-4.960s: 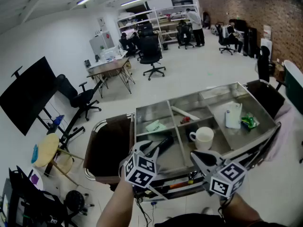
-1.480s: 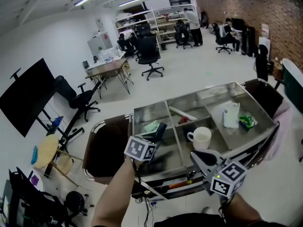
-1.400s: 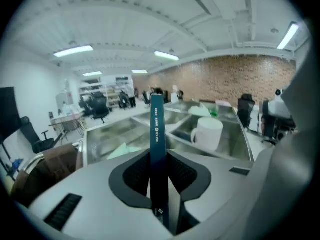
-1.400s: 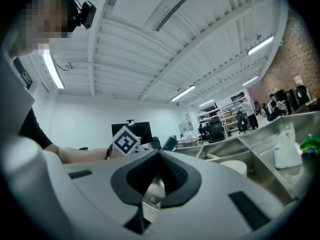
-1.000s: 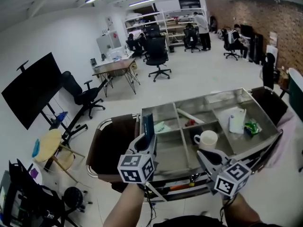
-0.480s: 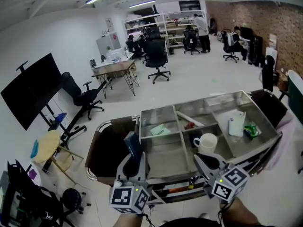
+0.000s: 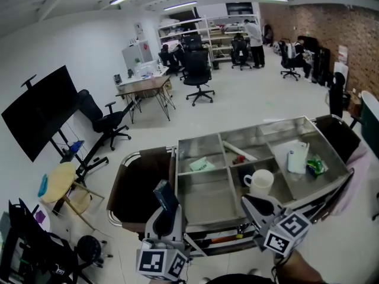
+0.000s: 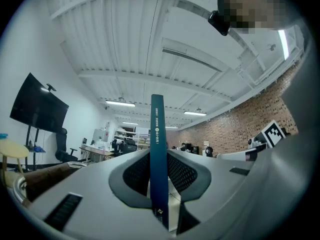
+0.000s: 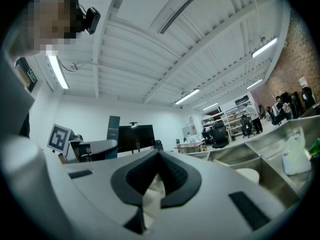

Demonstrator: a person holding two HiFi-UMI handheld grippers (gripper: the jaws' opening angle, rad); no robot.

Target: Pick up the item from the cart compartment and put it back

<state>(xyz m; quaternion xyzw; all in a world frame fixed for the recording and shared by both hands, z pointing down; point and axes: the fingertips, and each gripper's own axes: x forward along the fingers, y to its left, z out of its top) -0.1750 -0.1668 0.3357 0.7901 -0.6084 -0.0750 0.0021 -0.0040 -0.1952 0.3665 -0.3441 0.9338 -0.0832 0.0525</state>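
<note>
Left gripper (image 8: 159,154): jaws clamped on the flat faces of a thin dark teal box (image 8: 158,134), one pad (image 8: 136,173) on each side. The box's long axis runs along the jaws, and its far end stands well past the tips, pointing up and away. In the head view the box (image 7: 165,194) is held off the cart's (image 7: 204,197) left edge, outside the compartments. Right gripper (image 9: 159,156): tips together, nothing held.

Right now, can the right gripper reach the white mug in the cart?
Probably yes. The right gripper hangs empty just in front of the white mug, which stands in the open-topped cart with nothing over it. Its fingers look shut, so they would need to open first.
</note>
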